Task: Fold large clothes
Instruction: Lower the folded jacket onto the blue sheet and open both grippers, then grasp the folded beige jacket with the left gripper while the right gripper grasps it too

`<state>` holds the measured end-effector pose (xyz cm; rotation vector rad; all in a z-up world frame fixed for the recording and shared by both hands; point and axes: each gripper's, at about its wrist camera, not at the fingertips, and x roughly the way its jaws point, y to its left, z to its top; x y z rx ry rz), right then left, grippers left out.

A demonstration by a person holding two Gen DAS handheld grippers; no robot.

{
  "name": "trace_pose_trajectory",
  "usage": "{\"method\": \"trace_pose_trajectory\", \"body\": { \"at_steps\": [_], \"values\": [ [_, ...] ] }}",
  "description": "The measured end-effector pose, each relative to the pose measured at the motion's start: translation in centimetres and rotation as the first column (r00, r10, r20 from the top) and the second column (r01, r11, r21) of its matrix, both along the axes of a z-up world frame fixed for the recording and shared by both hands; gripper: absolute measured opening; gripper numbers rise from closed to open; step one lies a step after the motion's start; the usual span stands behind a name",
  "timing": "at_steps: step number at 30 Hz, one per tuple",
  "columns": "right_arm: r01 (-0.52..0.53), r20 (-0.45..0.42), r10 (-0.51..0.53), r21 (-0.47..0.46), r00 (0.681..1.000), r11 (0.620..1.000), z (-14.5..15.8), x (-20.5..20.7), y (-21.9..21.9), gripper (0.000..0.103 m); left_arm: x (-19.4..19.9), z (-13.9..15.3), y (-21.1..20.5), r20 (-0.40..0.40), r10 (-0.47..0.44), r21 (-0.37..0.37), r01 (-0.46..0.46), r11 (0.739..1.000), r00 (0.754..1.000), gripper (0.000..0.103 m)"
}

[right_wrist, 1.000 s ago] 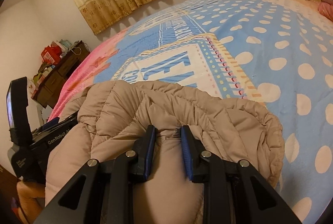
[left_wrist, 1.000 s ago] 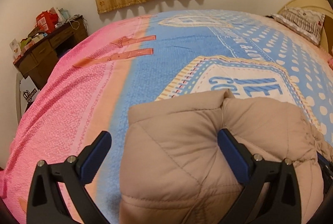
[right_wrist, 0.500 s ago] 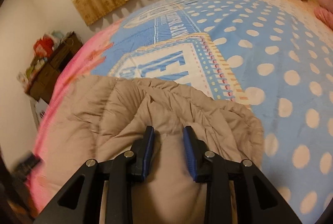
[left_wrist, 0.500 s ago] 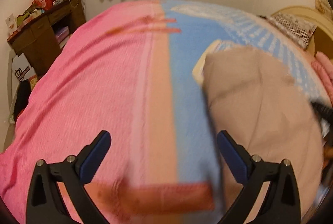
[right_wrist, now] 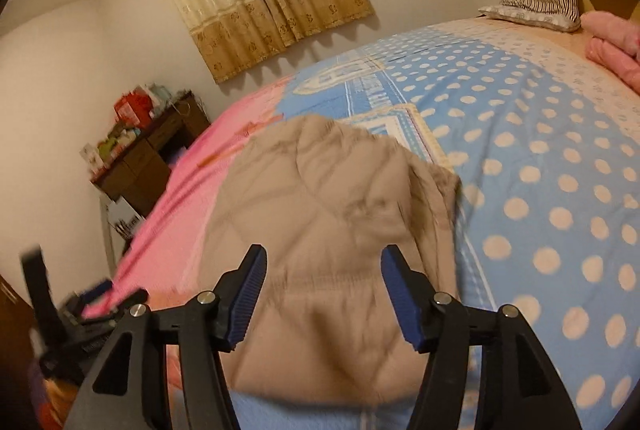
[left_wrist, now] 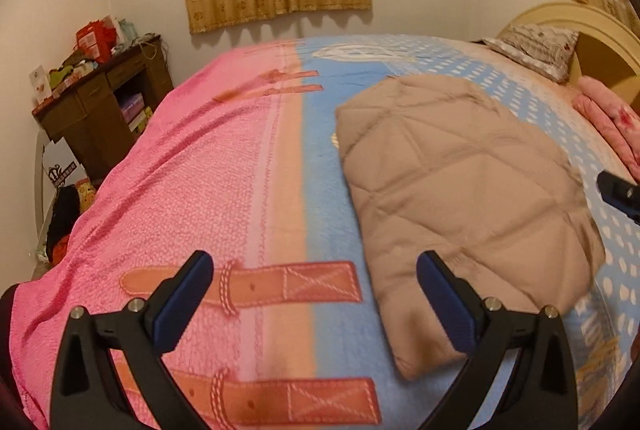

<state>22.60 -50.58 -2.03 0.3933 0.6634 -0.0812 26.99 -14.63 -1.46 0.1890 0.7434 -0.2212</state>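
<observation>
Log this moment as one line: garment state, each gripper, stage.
jacket: folded, lying on bed | left gripper: open, empty | right gripper: jaws opening, off jacket | stage: fold released

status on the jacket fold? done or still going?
Looks essentially done: the beige quilted jacket lies as a compact folded bundle on the bed cover. In hand: nothing; the left gripper is open over bare cover, the right gripper is opening, pads off the jacket. Left: at most tidying.
</observation>
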Motion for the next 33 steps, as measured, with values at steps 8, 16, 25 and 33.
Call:
{"method": "trace_pose_trajectory", "body": {
  "at_steps": [8, 16, 25, 33],
  "values": [
    [0.042, -0.005, -0.043, -0.133, 0.999, 0.990, 0.5, 1.0, -1.4, 0.074, 1.0, 0.1, -2.0, 0.039, -0.021, 0.046, 0.019, 0.999, 0.999, 0.103],
    [0.064, -0.045, -0.065, -0.028, 0.997, 0.998, -2.1, 8.0, -7.9, 0.082, 7.2, -0.4, -4.8, -0.044, -0.106, -0.156, 0.098, 0.983, 0.993, 0.103],
    [0.036, -0.069, -0.007, 0.420, 0.998, 0.907, -11.5, 10.1, -13.8, 0.097, 13.1, -5.4, -5.5, -0.233, -0.196, -0.469, 0.066, 0.881, 0.952, 0.103],
    [-0.140, 0.020, 0.146, 0.431, 0.989, 0.891, -11.4, 10.0, -12.2, 0.099, 13.6, -8.5, -3.2, -0.294, -0.331, -0.642, 0.071, 0.763, 0.896, 0.103]
  ]
}}
